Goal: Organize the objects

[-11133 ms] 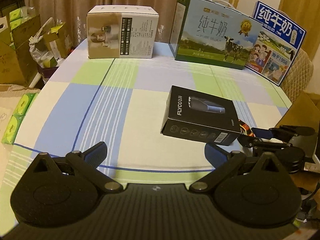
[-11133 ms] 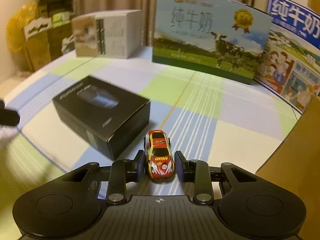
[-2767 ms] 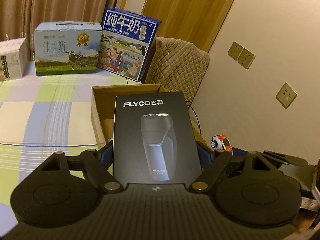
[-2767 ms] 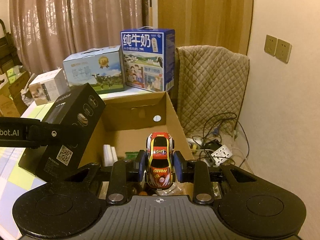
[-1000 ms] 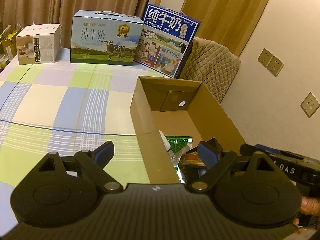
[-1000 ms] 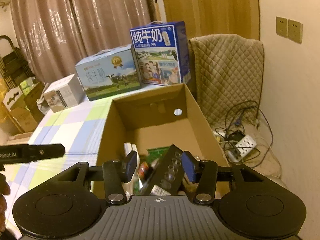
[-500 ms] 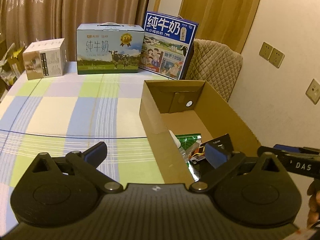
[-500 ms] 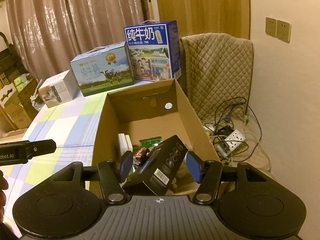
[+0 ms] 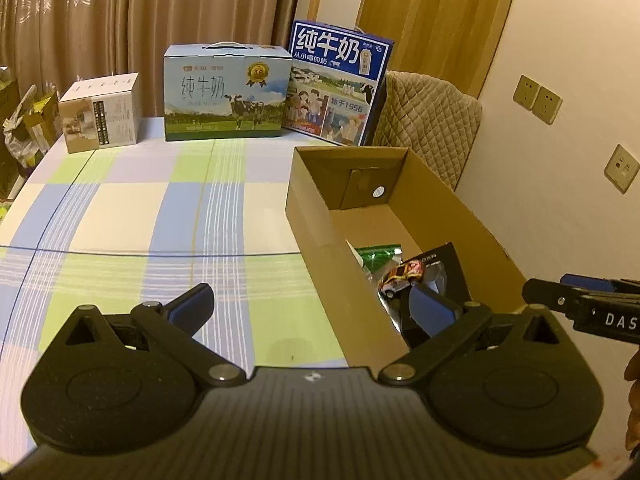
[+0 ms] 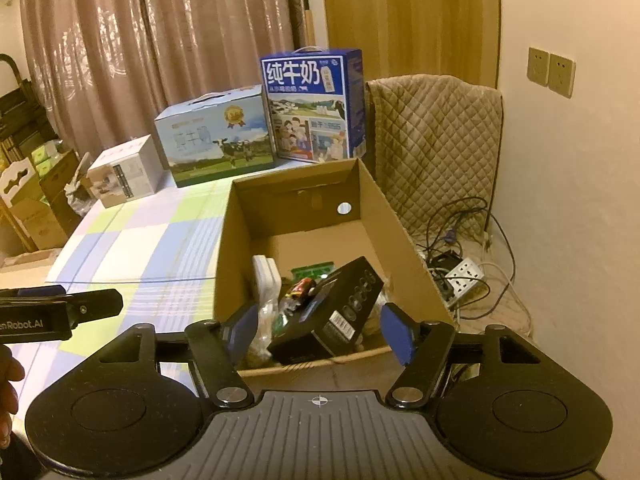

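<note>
**Both tools empty above the carton; contents lie loose**

Risk, as judged from the frames. The black shaver box lies tilted inside the cardboard carton, propped on other items and not flat on the carton floor. It could slide or tip further if the carton is nudged. The toy car rests at the top edge of that box, next to a green packet; on a sloped surface it may roll down into the pile. The carton sits at the right edge of the desk, with cables and a power strip on the floor beside it. A careless sweep of either tool against the carton wall could push it toward that edge. Whether the carton overhangs the desk cannot be told.

Tool state. Left tool: jaws spread wide, nothing between them. Its right finger sits over the near left wall of the carton in the left wrist view; contact is not evident. Right tool: jaws also wide, nothing gripped. The shaver box appears between its fingers in the right wrist view, but lies lower, inside the carton.

Pose. Both tools hover above the near end of the carton and point along it toward the milk cases at the far side of the desk. Each tool shows at the edge of the other's view, side by side, apart.

Task status (judgement): shaver box and car are in the carton. The striped part of the desk near the tools shows no loose items.
</note>
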{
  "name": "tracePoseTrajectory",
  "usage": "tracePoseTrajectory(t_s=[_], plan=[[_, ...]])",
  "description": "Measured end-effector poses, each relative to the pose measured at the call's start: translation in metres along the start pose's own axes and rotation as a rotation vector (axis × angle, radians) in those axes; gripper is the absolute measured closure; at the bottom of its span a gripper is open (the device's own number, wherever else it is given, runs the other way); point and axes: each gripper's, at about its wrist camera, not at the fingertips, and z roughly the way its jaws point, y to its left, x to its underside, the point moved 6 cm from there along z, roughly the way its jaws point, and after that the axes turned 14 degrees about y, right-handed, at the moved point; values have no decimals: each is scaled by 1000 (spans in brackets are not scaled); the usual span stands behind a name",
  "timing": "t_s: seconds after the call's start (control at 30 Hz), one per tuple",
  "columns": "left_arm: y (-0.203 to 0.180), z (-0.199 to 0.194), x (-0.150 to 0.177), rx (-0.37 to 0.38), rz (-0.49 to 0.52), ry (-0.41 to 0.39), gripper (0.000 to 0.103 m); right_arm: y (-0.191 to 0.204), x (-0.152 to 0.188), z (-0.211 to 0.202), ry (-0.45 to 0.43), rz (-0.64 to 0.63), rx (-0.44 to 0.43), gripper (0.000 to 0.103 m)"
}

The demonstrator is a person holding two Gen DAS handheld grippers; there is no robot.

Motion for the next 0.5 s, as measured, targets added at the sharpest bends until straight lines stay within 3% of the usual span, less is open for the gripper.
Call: tracePoseTrajectory(t_s=[0.17,0.5], plan=[[0,-12,9,-34,9,-4,1,11,8,-5,5,-17,3,36],[-2,-25,30,-32,2,5,1,17,33,-14,20,-27,16,35]])
